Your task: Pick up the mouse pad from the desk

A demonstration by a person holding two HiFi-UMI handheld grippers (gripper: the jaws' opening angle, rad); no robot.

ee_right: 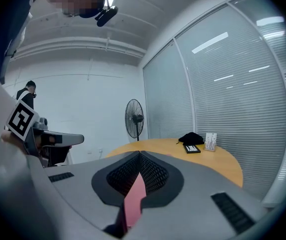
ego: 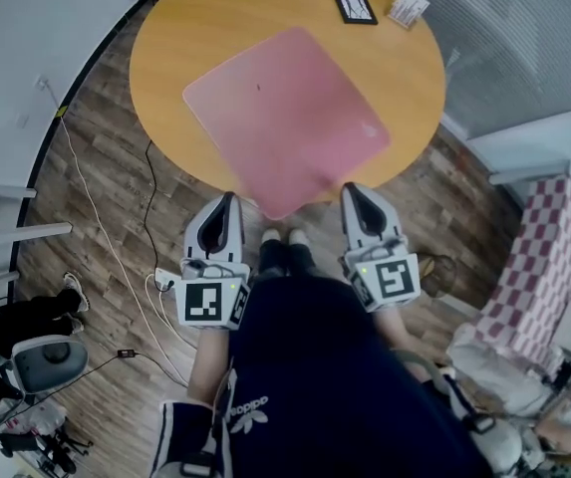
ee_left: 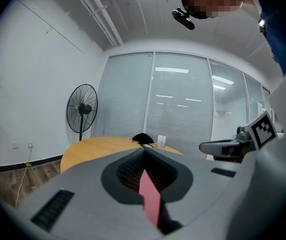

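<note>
- thin pink mouse pad [ego: 285,118], rounded corners, on round wooden table [ego: 180,28]
- left gripper [ego: 227,205] clamped on its near edge
- right gripper [ego: 353,193] pinching same edge

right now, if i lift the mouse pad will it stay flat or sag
Probably sags: the mouse pad looks a thin sheet, a sliver in the left gripper and right gripper. Likely light, but most lies flat on the table and may drag.

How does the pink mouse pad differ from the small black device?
The mouse pad is large and pink; the black device is small. The mouse pad is clamped by the left gripper and right gripper; the black device lies ungripped at the far edge. Both are flat.
</note>
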